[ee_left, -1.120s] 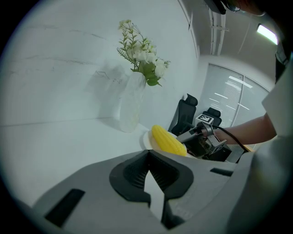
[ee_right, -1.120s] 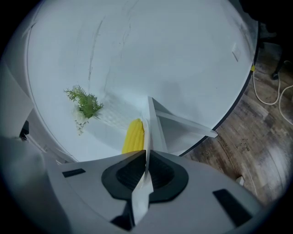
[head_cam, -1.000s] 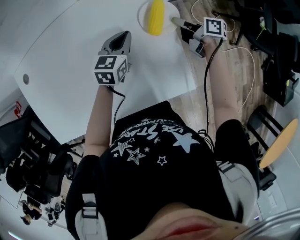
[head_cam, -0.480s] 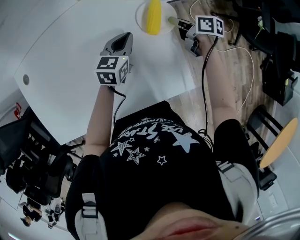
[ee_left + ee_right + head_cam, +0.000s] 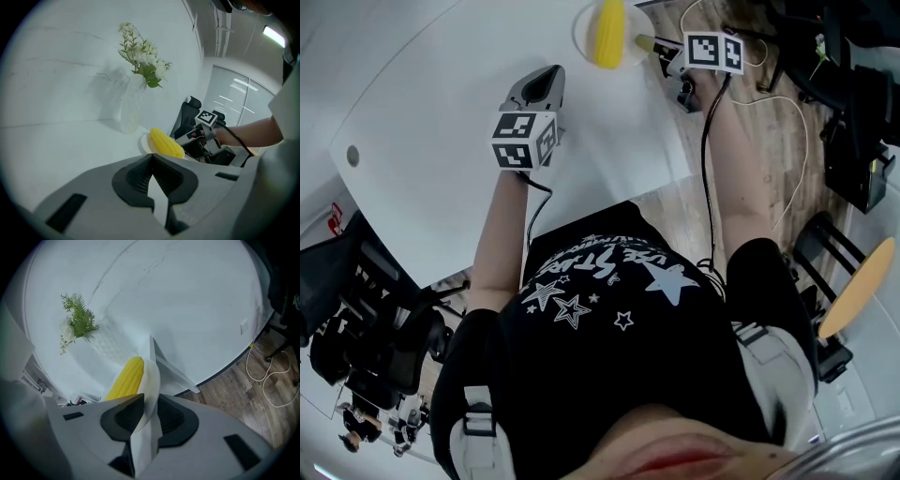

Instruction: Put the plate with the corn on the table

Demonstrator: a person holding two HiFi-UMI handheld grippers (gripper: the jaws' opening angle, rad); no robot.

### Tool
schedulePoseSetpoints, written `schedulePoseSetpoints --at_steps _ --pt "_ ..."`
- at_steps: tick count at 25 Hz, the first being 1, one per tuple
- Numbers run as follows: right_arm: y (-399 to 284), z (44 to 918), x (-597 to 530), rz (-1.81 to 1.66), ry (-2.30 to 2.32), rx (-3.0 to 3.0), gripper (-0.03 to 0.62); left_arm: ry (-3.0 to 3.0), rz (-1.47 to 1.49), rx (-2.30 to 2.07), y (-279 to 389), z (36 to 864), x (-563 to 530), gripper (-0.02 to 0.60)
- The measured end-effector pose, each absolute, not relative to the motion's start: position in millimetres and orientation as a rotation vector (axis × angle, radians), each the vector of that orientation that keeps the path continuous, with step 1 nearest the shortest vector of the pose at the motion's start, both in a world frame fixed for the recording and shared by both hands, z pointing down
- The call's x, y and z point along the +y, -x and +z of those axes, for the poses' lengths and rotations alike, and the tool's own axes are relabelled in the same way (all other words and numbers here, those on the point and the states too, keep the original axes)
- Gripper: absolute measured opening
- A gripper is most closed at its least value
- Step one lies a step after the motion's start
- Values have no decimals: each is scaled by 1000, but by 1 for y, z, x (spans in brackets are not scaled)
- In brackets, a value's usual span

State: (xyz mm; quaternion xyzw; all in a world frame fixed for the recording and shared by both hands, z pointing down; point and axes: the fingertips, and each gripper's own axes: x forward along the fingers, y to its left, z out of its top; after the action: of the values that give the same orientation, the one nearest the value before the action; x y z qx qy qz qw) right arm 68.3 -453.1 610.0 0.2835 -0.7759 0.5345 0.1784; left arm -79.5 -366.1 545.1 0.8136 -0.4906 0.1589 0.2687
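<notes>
Worktop [image 5: 441,103]: white, round, upper left of head view.
Flower vase [image 5: 131,105]: behind plate, clear.
Plate [image 5: 581,36]: top centre, apparently resting on the worktop.
Corn [image 5: 609,33]: long axis up-frame.
Right gripper [image 5: 649,44]: nearer, jaws opening, plate rim between.
Left gripper [image 5: 547,73]: closed, empty, lower left.

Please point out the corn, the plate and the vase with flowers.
corn [image 5: 609,33], head view, middle of the cob
plate [image 5: 153,375], right gripper view, its rim
vase [image 5: 131,108], left gripper view, its body
</notes>
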Motion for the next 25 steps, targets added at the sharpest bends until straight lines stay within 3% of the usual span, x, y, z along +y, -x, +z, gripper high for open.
schedulePoseSetpoints --at_steps 3,16,25 --pt "-66 610 -451 1495 -789 -2203 144 -2194 424 -1320 79 545 -365 5" --pt "-86 598 -438 1544 -890 -2215 163 -2209 399 -1327 80 529 -355 5" --pt "-105 551 -432 1379 -1018 -2301 161 -2231 343 -1358 79 500 -337 5"
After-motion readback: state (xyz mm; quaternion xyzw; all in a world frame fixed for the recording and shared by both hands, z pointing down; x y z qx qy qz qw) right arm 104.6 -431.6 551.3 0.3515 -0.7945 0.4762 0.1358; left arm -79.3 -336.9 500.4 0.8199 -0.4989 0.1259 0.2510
